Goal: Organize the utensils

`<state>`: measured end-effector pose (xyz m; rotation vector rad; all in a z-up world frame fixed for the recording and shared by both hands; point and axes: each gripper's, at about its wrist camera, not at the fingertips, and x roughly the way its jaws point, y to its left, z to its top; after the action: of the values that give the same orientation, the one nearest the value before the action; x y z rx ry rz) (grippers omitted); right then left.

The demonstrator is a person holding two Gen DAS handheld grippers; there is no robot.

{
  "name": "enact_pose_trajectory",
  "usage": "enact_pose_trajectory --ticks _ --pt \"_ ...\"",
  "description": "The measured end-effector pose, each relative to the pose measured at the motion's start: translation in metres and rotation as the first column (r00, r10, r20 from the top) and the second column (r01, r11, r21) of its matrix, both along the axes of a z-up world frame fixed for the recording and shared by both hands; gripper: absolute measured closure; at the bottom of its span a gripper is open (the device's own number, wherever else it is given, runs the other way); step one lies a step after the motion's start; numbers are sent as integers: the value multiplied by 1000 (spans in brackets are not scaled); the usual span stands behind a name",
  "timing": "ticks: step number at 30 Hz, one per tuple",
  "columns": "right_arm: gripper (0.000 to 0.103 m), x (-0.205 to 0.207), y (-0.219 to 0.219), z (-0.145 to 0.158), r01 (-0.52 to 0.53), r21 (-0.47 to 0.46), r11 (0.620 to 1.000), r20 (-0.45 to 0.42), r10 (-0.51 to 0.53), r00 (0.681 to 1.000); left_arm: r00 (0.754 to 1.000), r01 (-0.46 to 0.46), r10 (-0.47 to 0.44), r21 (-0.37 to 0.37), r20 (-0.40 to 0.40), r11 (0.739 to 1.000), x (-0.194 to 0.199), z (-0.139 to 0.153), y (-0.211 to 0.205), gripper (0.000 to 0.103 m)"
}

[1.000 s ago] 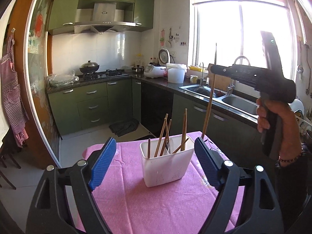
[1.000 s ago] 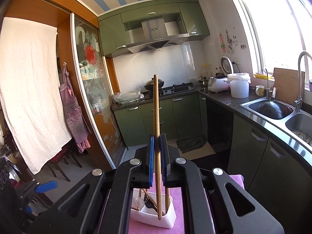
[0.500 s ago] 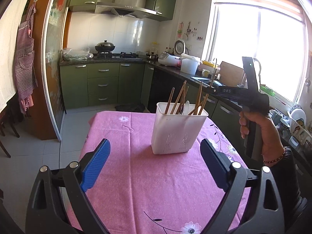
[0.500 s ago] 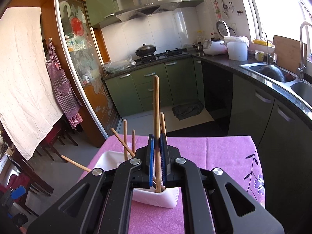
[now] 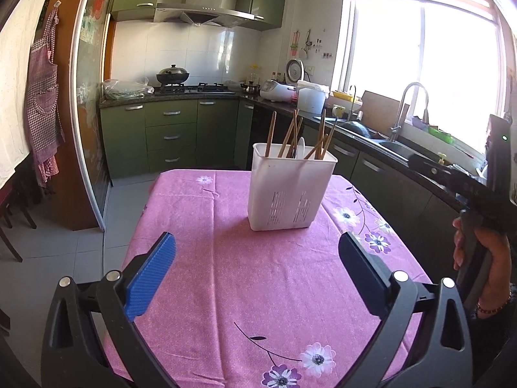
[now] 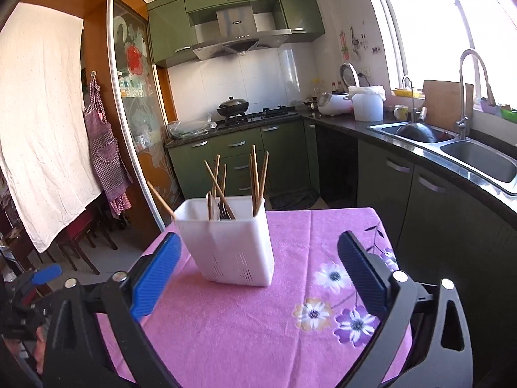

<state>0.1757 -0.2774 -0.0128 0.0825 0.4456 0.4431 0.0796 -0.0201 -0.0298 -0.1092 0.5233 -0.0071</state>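
A white slotted utensil holder (image 5: 290,190) (image 6: 232,245) stands on the pink flowered tablecloth (image 5: 258,291) (image 6: 290,329). Several wooden chopsticks (image 5: 292,135) (image 6: 255,174) and a dark utensil lean upright inside it. My left gripper (image 5: 255,245) hovers over the cloth short of the holder, its jaws opening and nothing between them. My right gripper (image 6: 258,242) also faces the holder from a short way off, jaws opening wide and not touching it. A person's hand (image 5: 484,252) grips the right tool at the left wrist view's right edge.
Green kitchen cabinets and a dark counter with a steel sink (image 6: 478,158) run behind and to the right of the table. A stove with a wok (image 5: 173,76) sits at the back. A glass sliding door (image 6: 139,129) and dark chairs (image 6: 80,242) are left.
The right gripper let go of the chopstick it held, which now stands in the holder, and its jaws spread wide. Both grippers sank and drew back from the holder. The left jaws widened slightly.
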Motion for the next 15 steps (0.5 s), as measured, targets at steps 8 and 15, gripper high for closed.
enact_pose_trajectory --ticks 8,15 --pt "5 -109 -9 -28 53 -71 996 67 -48 997 999 17 -18 49 27 999 -33 -5 -8 7" --pt "5 -154 -1 -9 53 -88 995 135 -41 990 999 5 -7 32 52 999 -62 3 3 7"
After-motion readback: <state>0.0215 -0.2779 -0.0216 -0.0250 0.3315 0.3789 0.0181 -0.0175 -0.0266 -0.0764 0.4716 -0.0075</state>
